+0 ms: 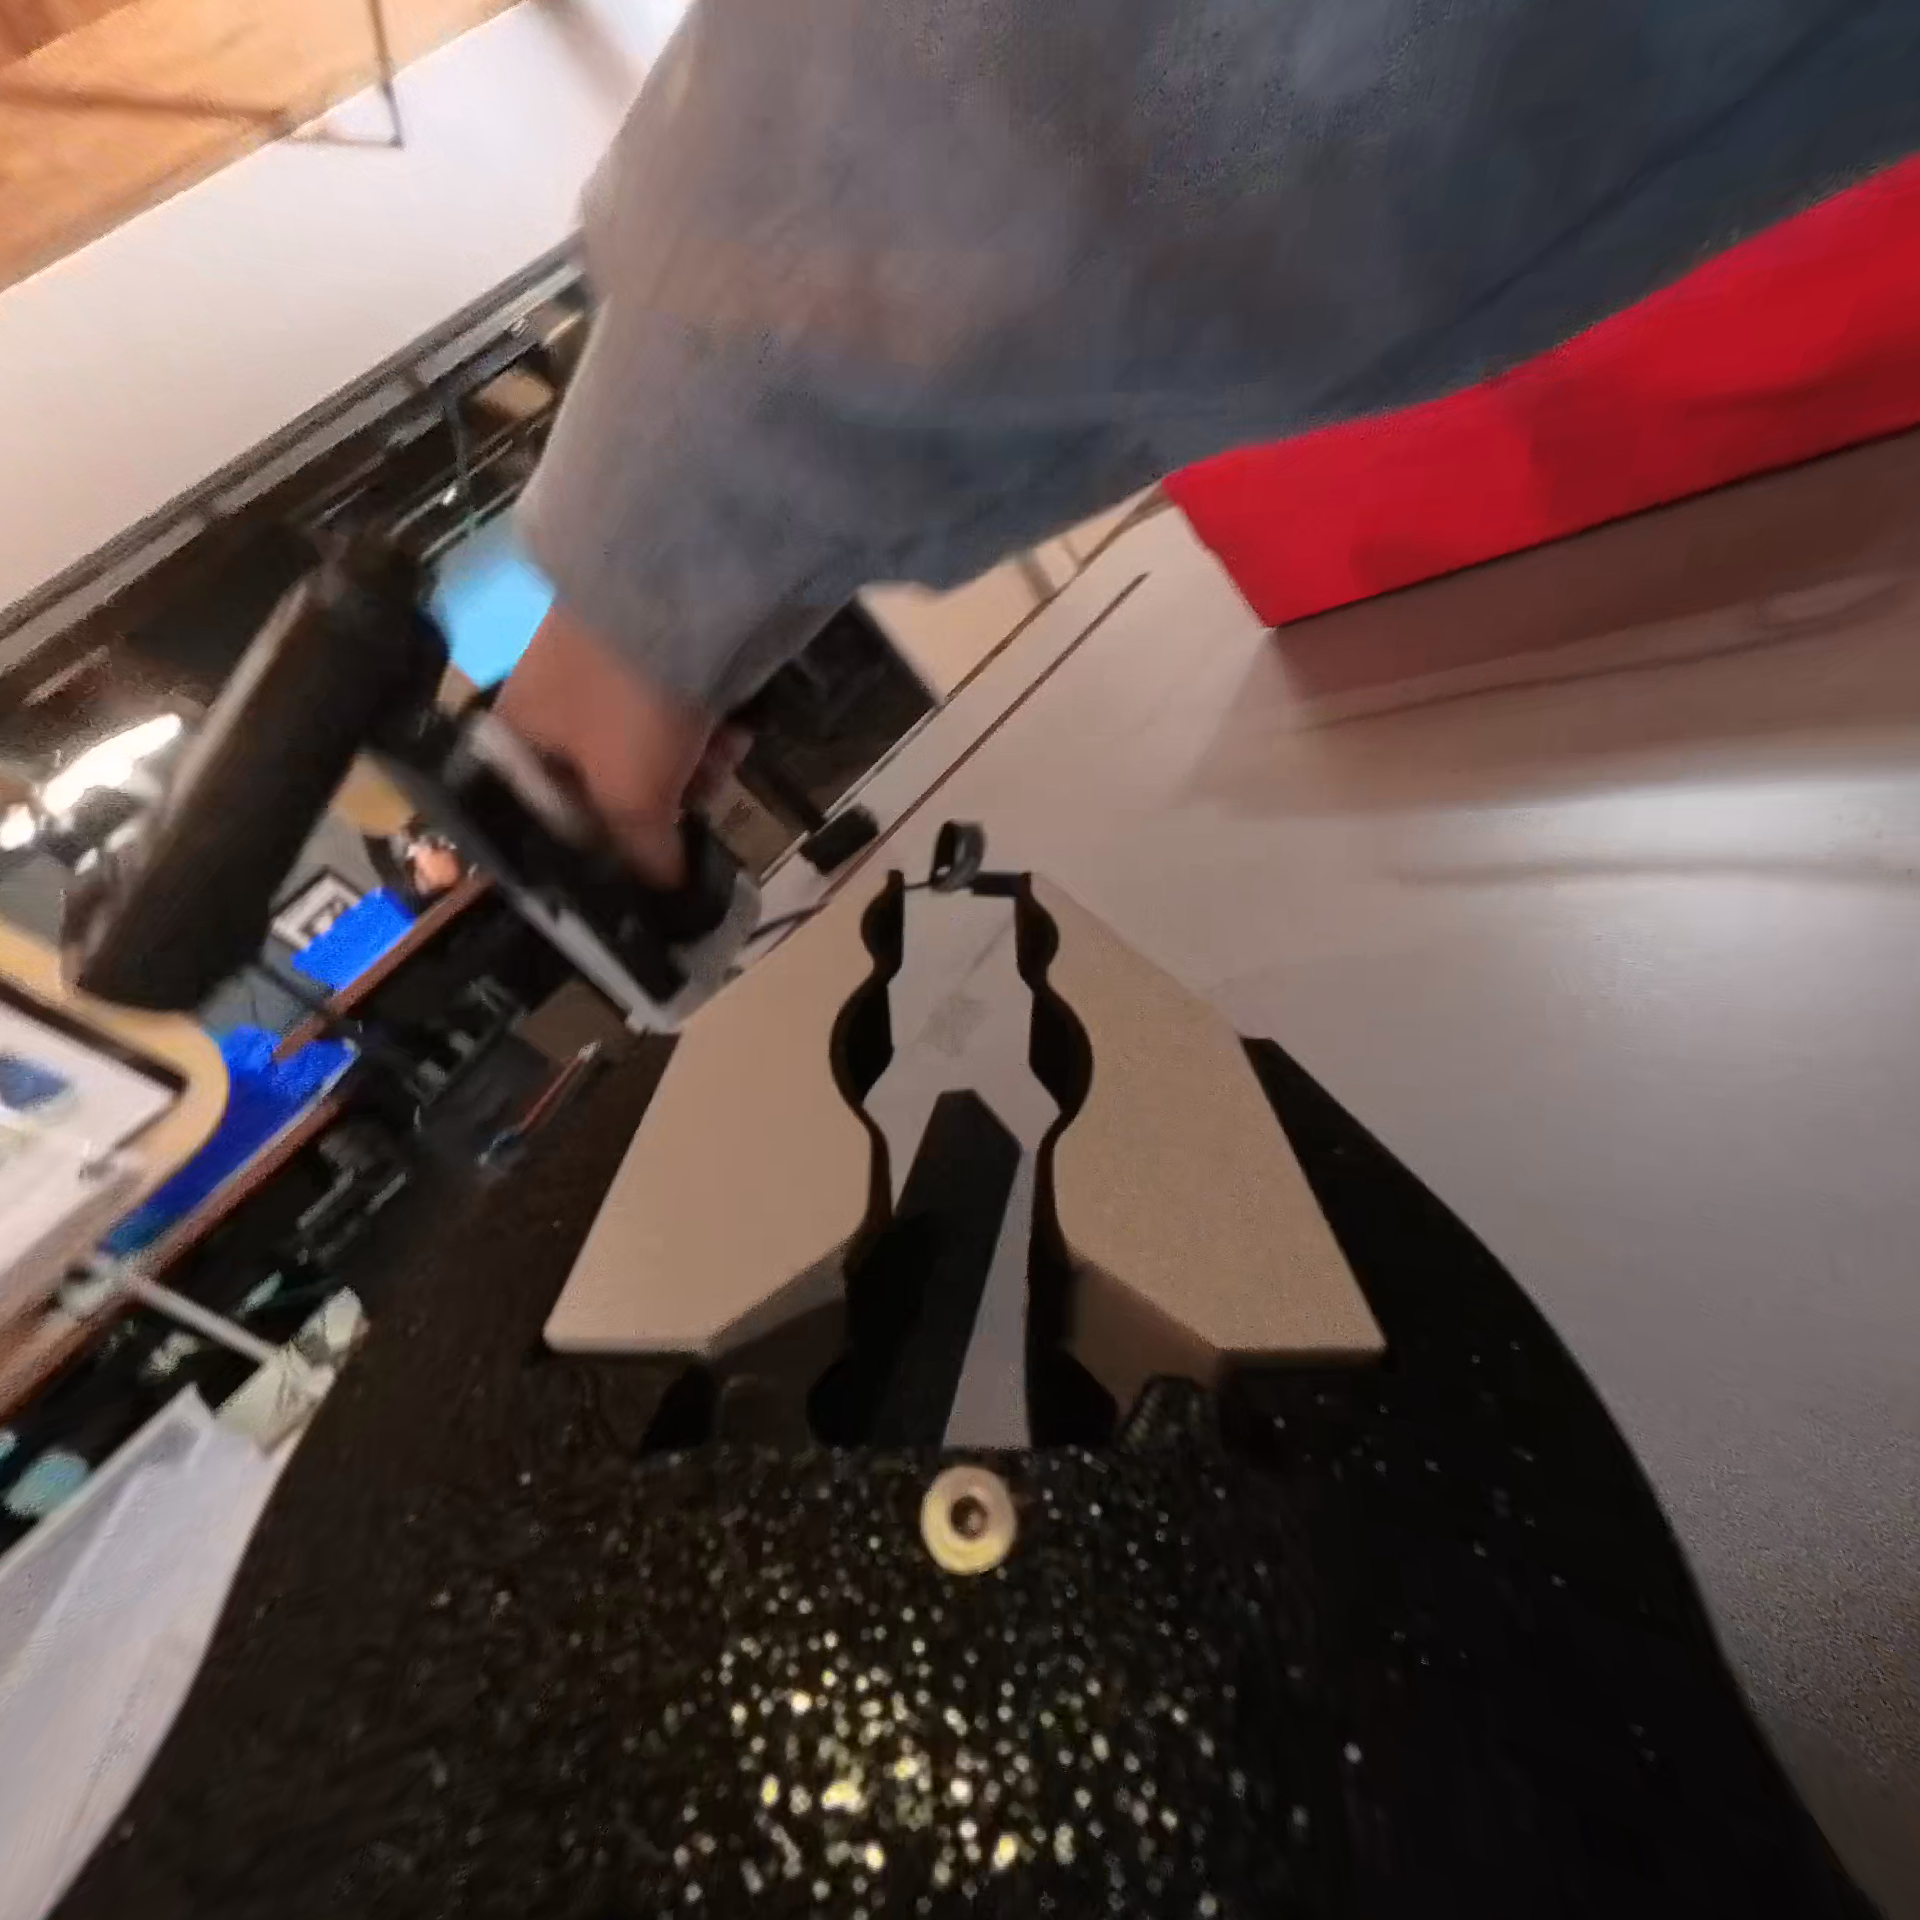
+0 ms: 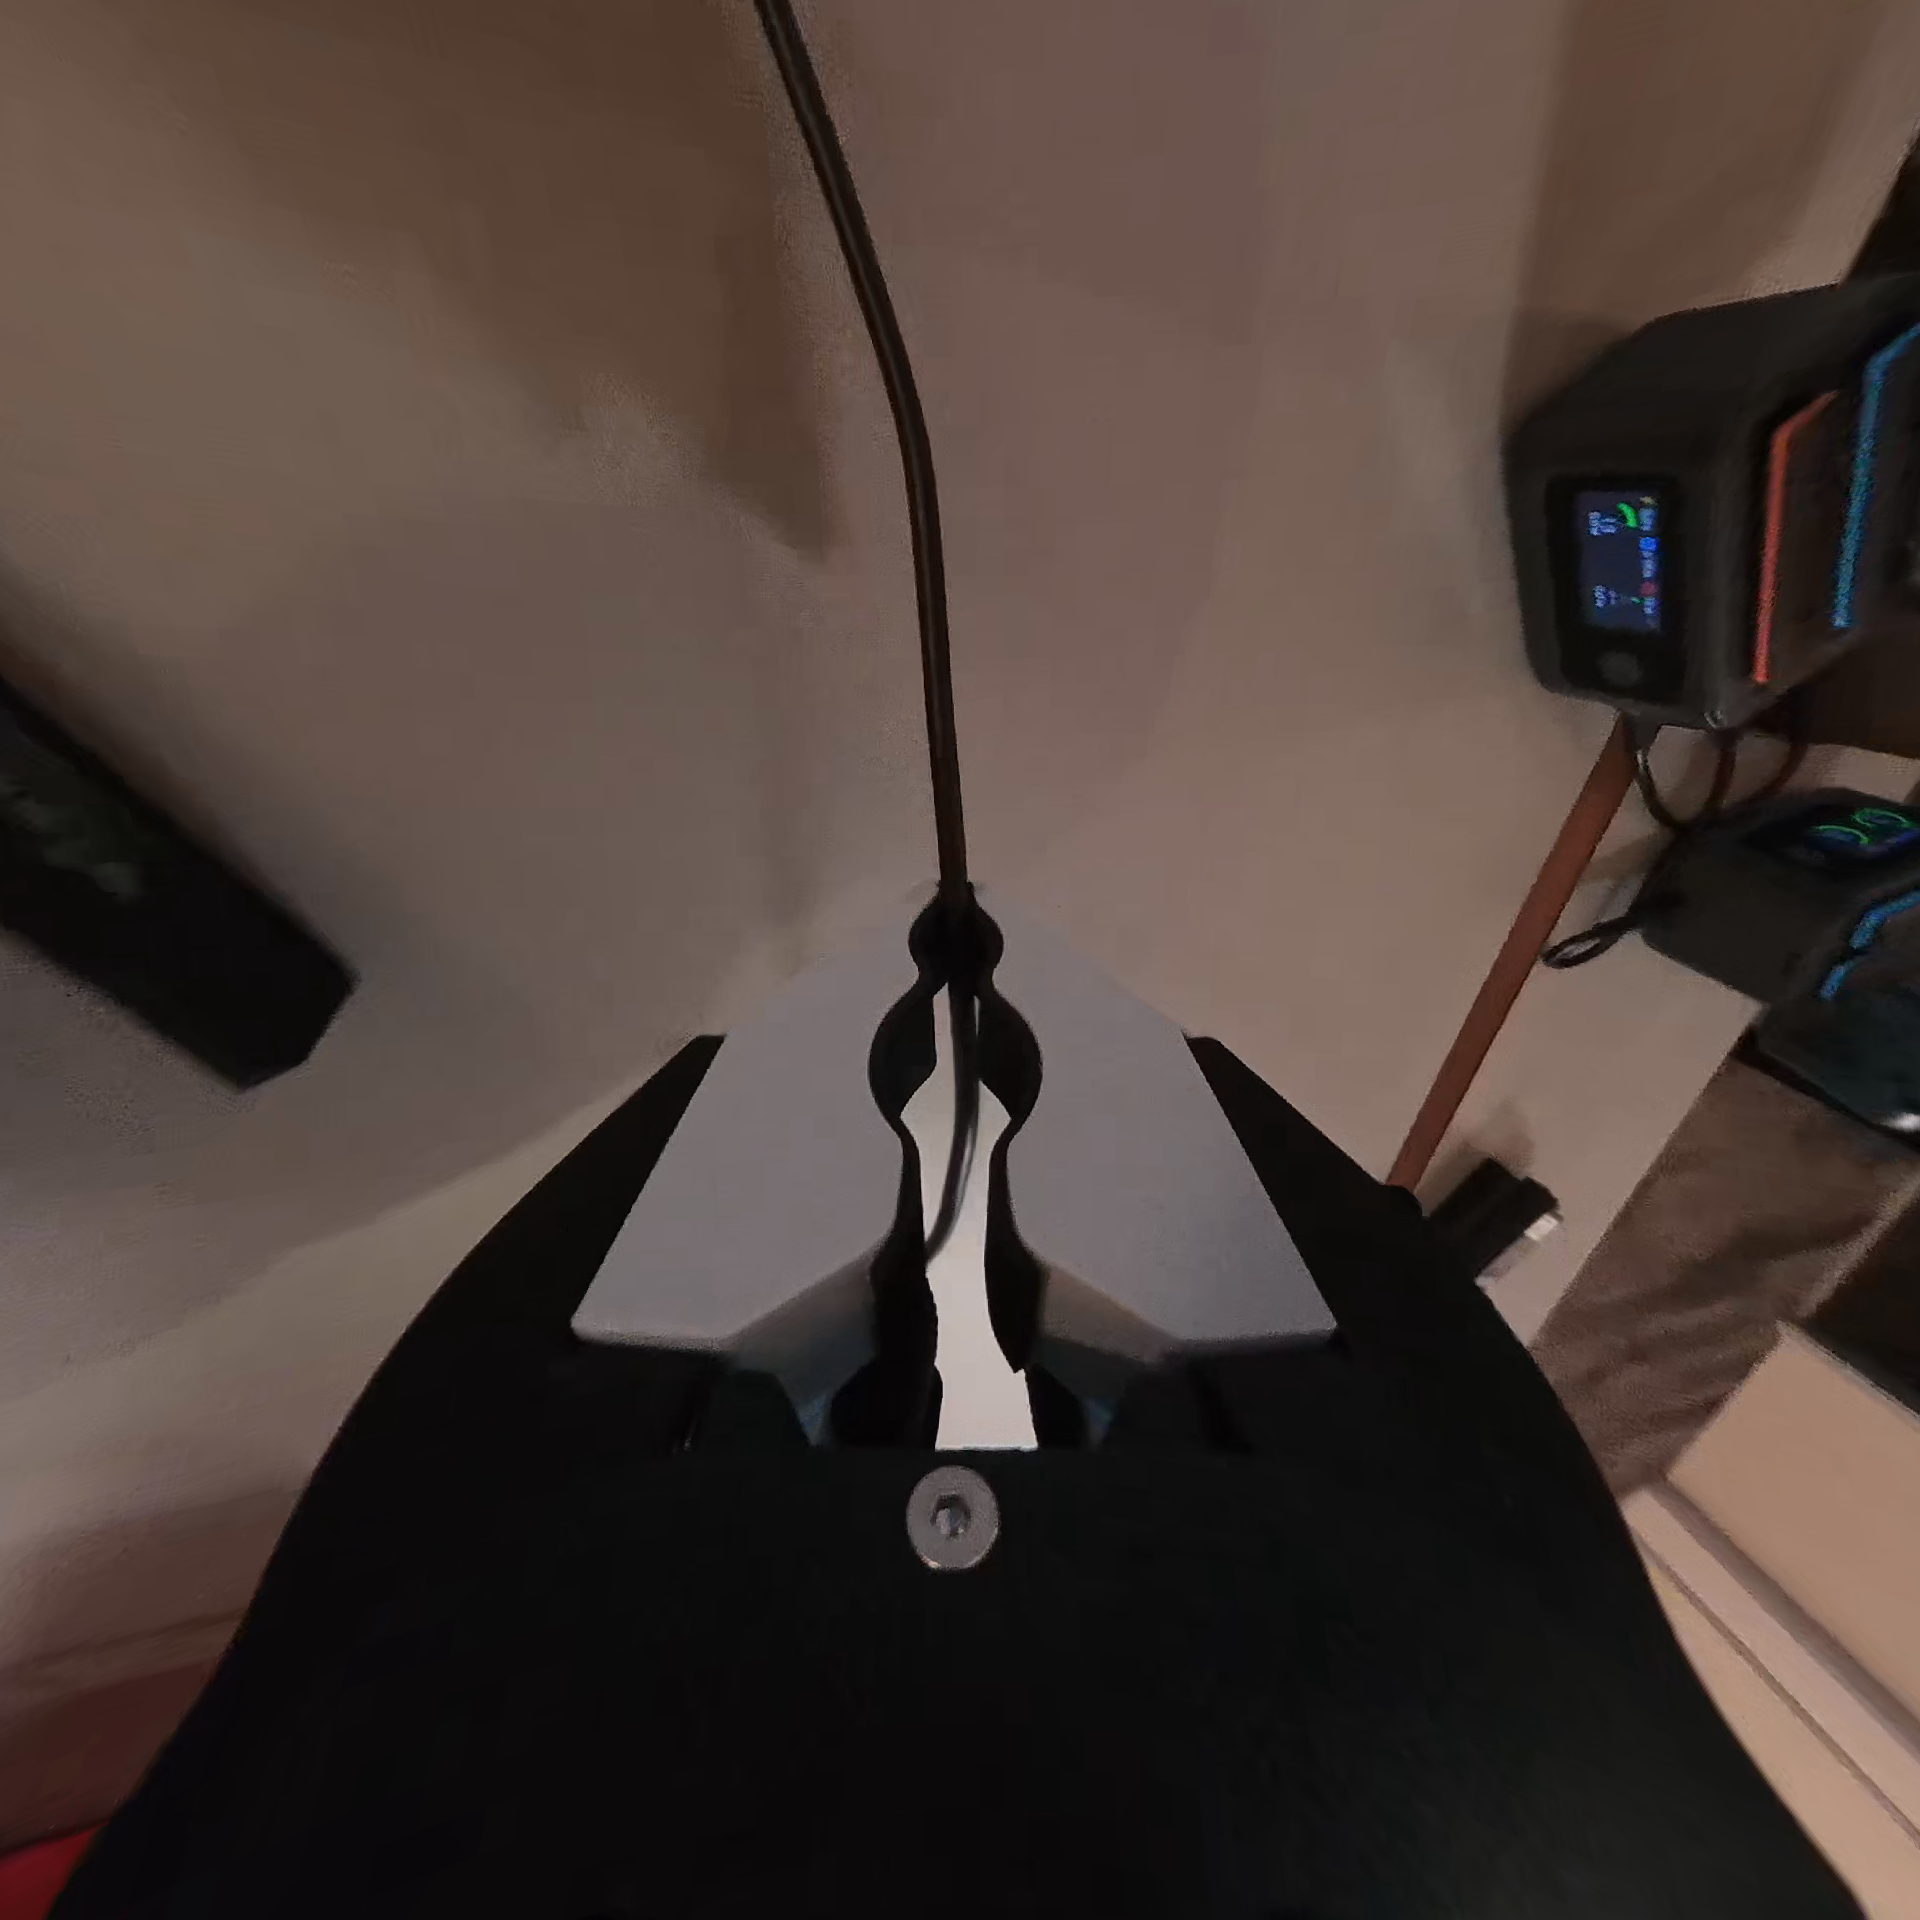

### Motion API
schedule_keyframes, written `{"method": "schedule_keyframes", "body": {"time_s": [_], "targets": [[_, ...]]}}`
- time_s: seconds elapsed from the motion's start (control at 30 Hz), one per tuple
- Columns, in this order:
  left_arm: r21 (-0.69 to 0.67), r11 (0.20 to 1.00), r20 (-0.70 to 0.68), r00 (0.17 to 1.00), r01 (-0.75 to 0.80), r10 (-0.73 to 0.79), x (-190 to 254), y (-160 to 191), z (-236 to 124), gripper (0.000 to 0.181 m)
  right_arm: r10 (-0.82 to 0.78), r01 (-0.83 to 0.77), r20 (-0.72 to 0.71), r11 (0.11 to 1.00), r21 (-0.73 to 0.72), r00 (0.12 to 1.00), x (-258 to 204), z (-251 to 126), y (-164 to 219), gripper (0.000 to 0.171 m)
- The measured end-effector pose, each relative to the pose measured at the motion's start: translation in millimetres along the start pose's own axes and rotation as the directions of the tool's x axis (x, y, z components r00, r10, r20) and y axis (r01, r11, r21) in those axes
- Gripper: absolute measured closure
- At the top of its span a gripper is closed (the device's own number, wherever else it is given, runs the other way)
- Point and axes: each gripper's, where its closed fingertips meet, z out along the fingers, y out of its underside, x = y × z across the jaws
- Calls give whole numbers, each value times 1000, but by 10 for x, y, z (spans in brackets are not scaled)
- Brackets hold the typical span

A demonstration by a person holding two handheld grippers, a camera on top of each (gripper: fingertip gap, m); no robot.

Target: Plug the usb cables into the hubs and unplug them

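Note:
In the right wrist view my right gripper [image 2: 954,914] is shut on a thin black cable [image 2: 914,468], which runs from the fingertips up out of the top of the frame. A black hub [image 2: 156,914] lies on the pale table at the left. A black plug with a silver end [image 2: 1496,1216] lies at the right. In the left wrist view my left gripper [image 1: 961,883] stands narrowly apart, with a black bar [image 1: 951,1247] filling the gap low between the fingers. Whether the bar is a hub or a plug does not show. A small black loop [image 1: 958,850] sits at the tips.
A hand in a grey sleeve [image 1: 935,312] holds the other gripper [image 1: 260,779] at the left. A red cloth [image 1: 1558,478] lies on the grey table [image 1: 1507,935]. Dark devices with lit screens [image 2: 1704,520] stand off the table's right edge. Some 20 centimeters of space lies between my two pairs of fingers.

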Motion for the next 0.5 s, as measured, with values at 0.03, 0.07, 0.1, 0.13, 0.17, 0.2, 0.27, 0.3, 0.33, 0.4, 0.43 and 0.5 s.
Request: {"method": "schedule_keyframes", "body": {"time_s": [0.03,0.07,0.1,0.13,0.17,0.2,0.27,0.3,0.33,0.4,0.43,0.5], "targets": [[-7,999,3,999,49,-49,-67,42,-14,157,5,-5,1,1000,26,1000,-25,-104,16,171],[-17,995,-12,995,102,-102,-123,83,-32,148,10,-10,-4,999,49,1000,-45,-202,42,171],[-48,989,-35,989,139,-141,-181,140,-49,134,15,-14,-6,997,72,1000,-75,-295,72,171],[-80,986,-44,987,150,-153,-263,201,-69,121,17,-17,-5,995,96,1000,-118,-380,97,171],[-102,984,-69,986,146,-154,-329,250,-88,114,18,-18,-3,992,122,1000,-167,-458,116,171],[-136,979,-125,978,150,-167,-347,308,-108,109,17,-18,4,988,153,1000,-230,-529,122,171],[-246,955,-257,939,165,-229,-293,459,-150,102,9,-13,22,977,211,1000,-375,-644,114,171],[-301,942,-321,914,149,-247,-228,541,-194,102,2,-10,35,972,234,999,-460,-686,106,171],[-350,930,-367,898,109,-244,-174,640,-246,102,-1,-12,50,968,251,999,-545,-714,97,171],[-422,907,-419,885,7,-202,-103,856,-341,108,-13,-12,87,961,278,996,-730,-734,72,171],[-457,889,-441,877,-34,-193,-67,963,-384,111,-22,-9,105,959,284,994,-823,-726,64,171],[-501,863,-438,880,-66,-187,-54,1116,-396,134,-50,11,132,960,281,990,-1001,-681,68,171]]}}
